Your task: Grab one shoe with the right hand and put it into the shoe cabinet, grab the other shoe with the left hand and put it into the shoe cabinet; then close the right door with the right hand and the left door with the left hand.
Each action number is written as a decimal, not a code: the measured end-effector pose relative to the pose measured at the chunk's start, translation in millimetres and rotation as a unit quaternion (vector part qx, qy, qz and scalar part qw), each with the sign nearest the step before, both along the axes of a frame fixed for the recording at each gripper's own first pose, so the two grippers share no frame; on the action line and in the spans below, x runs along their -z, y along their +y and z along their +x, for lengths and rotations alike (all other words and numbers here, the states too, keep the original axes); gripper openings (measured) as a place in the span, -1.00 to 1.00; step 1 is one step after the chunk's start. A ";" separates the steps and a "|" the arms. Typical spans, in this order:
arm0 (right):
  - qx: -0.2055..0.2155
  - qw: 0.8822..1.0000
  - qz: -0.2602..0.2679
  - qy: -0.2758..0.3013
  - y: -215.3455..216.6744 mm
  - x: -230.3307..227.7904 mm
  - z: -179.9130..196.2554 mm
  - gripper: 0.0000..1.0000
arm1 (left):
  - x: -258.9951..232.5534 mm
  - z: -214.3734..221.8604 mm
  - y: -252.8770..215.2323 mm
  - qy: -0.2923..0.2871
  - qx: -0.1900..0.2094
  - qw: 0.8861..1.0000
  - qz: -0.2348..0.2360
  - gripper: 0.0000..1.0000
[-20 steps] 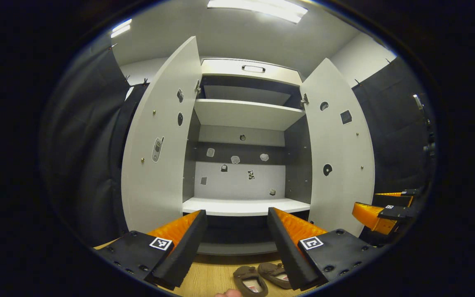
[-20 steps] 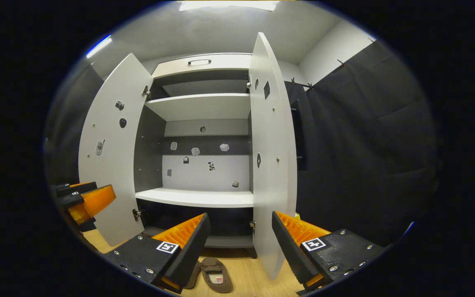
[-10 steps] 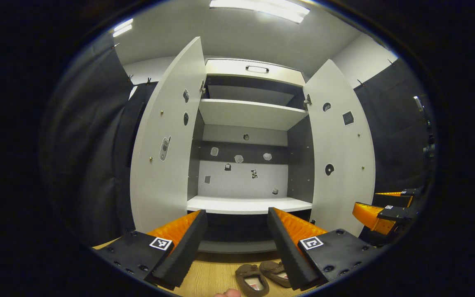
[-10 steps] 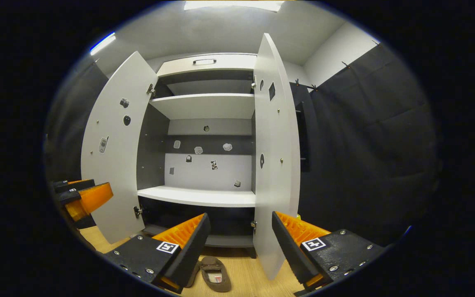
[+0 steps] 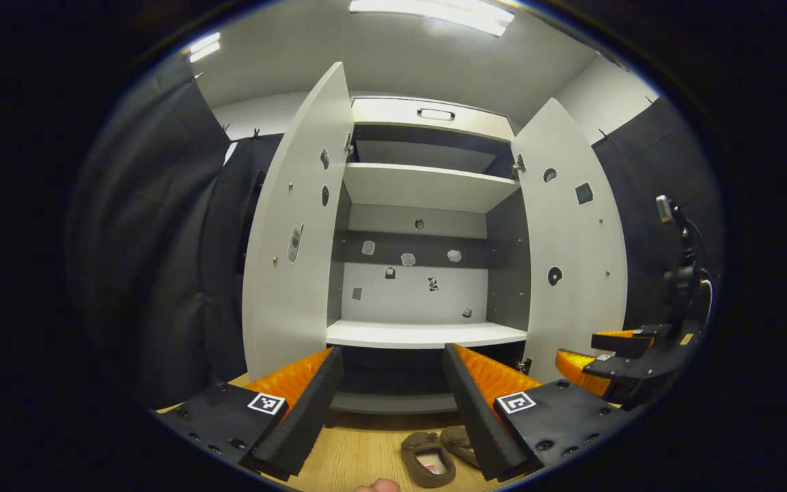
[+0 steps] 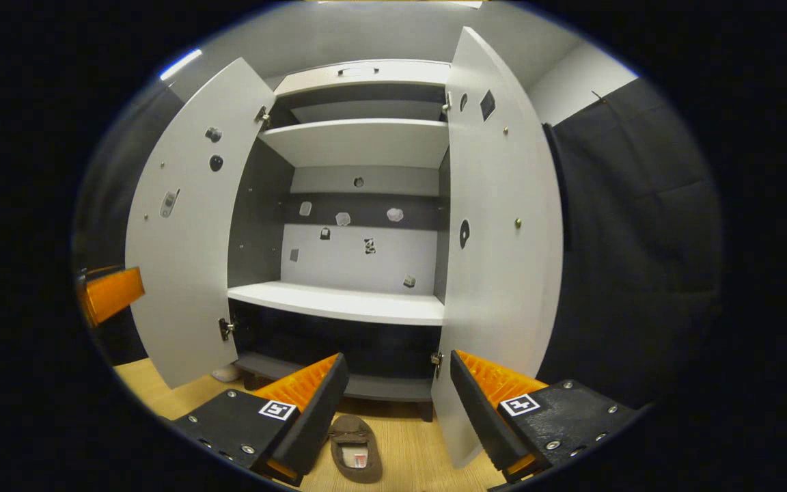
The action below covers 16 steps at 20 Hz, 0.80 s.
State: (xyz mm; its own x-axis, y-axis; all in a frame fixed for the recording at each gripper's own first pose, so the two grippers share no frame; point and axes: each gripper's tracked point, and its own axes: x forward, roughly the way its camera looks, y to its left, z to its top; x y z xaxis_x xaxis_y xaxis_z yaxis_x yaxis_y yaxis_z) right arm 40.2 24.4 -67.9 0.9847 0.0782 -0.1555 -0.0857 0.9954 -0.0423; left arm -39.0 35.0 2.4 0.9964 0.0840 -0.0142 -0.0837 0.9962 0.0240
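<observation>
A: Shoes? Where are they?

B: Two brown slip-ons on the wooden floor (image 5: 359, 447), side by side, just in front of the cabinet's base. In the left gripper view the near shoe (image 5: 426, 459) sits toe toward the cabinet, with the second shoe (image 5: 460, 443) touching or nearly touching it on the right, partly behind a finger. In the right gripper view one shoe (image 6: 354, 447) lies between the fingers, low in frame.

A: How will they handle?

B: My judgement: light, soft, the upper likely to collapse under a pinch. Take hold across the heel rim or the side wall by the opening, where there is an edge to clamp. The sole would probably be stiffer but lies flat on the floor.

A: Tongs?

B: Left tongs (image 5: 393, 393) spread wide, nothing between them. Right tongs (image 6: 393, 396) likewise wide and empty, above the shoe, not touching. The right tongs also show at the right edge of the left gripper view.

A: Cabinet?

B: Shoe cabinet (image 5: 427, 188) has both doors open: left door (image 5: 291, 273), right door (image 5: 574, 273). The middle shelf (image 5: 424, 335) is bare, the dark bottom bay (image 6: 335, 352) too. Nothing grasped yet; the right hand's pick comes first.
</observation>
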 end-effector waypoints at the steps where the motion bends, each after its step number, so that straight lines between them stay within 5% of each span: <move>1: -0.004 1.000 -0.005 0.018 4.0 16.9 2.2 0.85 | 0.0 -2.0 2.0 -0.001 -0.002 1.000 0.000 0.93; 8: -0.023 0.987 -0.064 0.148 7.3 148.8 4.7 0.89 | 5.8 -1.7 15.0 0.003 -0.014 1.000 0.005 0.87; 16: -0.071 0.951 -0.091 0.287 24.1 267.3 18.0 0.87 | 16.1 5.9 24.2 0.014 -0.024 1.000 0.000 0.93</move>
State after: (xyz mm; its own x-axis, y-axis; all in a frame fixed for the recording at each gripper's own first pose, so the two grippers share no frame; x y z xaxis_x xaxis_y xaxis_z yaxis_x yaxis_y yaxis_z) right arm 58.3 48.5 -335.2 0.7148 0.1245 -0.6881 -0.2797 0.9528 -0.1181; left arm -33.1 59.2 -13.8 0.9905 0.1307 -0.0417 -0.1297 0.9912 0.0263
